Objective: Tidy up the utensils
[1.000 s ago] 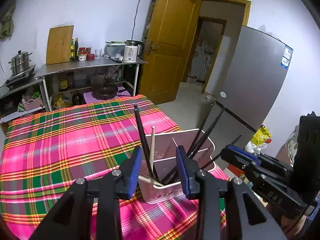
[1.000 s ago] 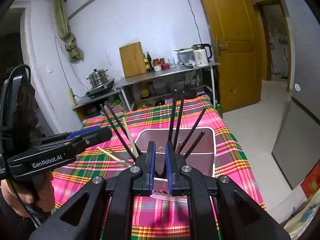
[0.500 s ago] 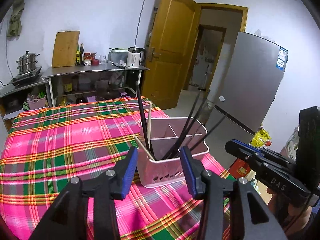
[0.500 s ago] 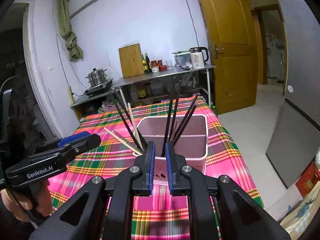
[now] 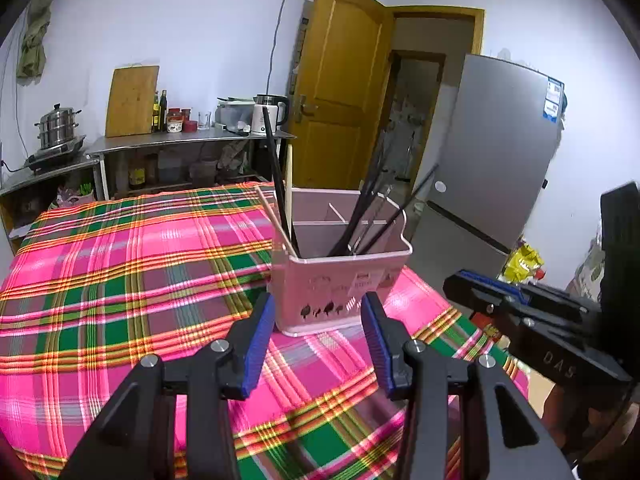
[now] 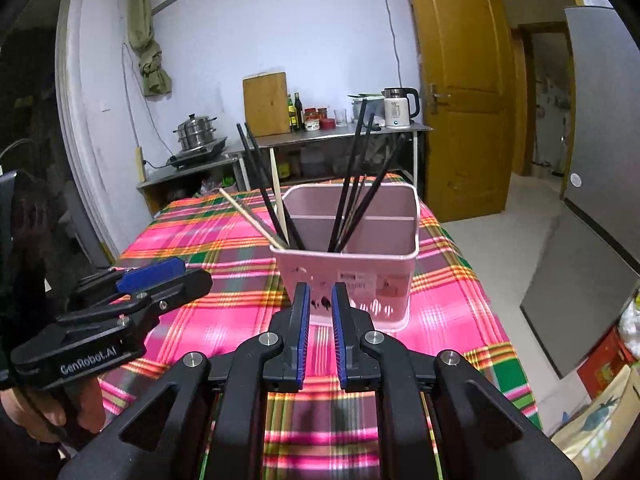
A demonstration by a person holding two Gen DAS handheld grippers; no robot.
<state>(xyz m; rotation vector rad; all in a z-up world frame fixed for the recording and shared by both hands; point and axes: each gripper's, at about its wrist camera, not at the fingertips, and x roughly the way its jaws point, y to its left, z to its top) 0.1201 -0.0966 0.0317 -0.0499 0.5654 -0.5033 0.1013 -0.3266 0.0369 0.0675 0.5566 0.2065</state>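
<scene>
Pink, green and orange plaid cloth (image 5: pixel 120 280) covers the table. Just ahead of both sets of jaws stands a rectangular pink plastic utensil caddy (image 5: pixel 340 284) with inner dividers and small dark printed figures on its front wall. Slim black chopsticks (image 6: pixel 352 184) and pale wooden chopsticks (image 6: pixel 252 216) lean inside it. The left gripper (image 5: pixel 316 340) is spread wide and empty, short of the caddy. The right gripper (image 6: pixel 320 332) has its blue ribbed pads nearly together, grasping nothing. "GenRobot.AI" is printed on the left gripper's body.
</scene>
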